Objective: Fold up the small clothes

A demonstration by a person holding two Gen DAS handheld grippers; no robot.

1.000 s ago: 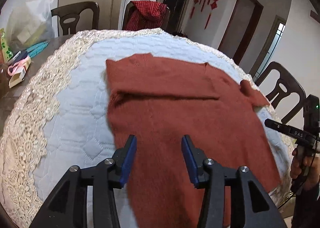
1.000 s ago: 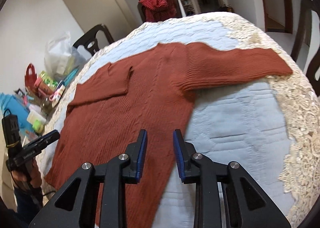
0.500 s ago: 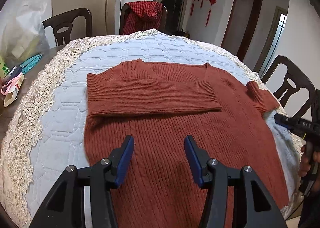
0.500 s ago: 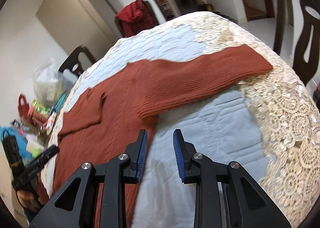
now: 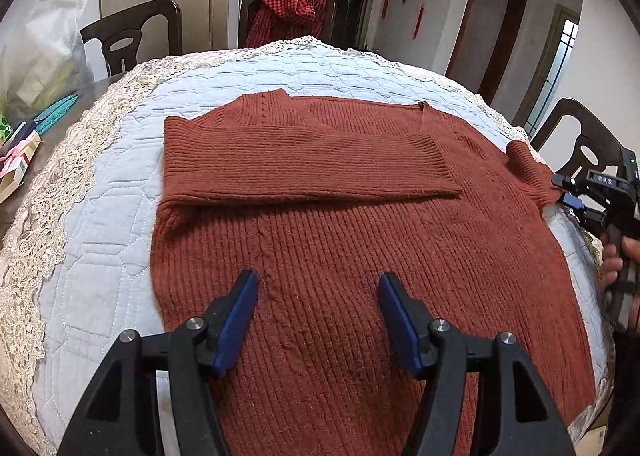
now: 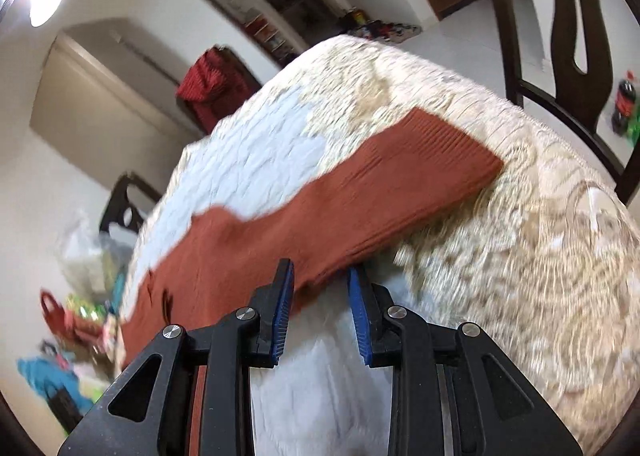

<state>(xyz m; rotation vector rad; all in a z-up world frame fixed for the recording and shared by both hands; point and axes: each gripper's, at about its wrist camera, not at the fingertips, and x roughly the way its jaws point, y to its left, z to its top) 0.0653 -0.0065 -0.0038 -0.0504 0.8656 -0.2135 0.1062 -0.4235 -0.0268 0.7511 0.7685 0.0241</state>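
Right gripper (image 6: 320, 288), jaws apart, has swung toward the rust-red ribbed knit sweater's (image 5: 360, 256) outstretched sleeve (image 6: 400, 184) on the quilted lace-edged tablecloth (image 5: 100, 236); left gripper (image 5: 318, 296) stays open.

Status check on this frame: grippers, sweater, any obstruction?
Left gripper open, above sweater body. Right gripper open, at the unfolded sleeve, not gripping. One sleeve folded across chest. Nothing in the way.

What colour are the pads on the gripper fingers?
Blue pads on black fingers, seen best in the left wrist view.
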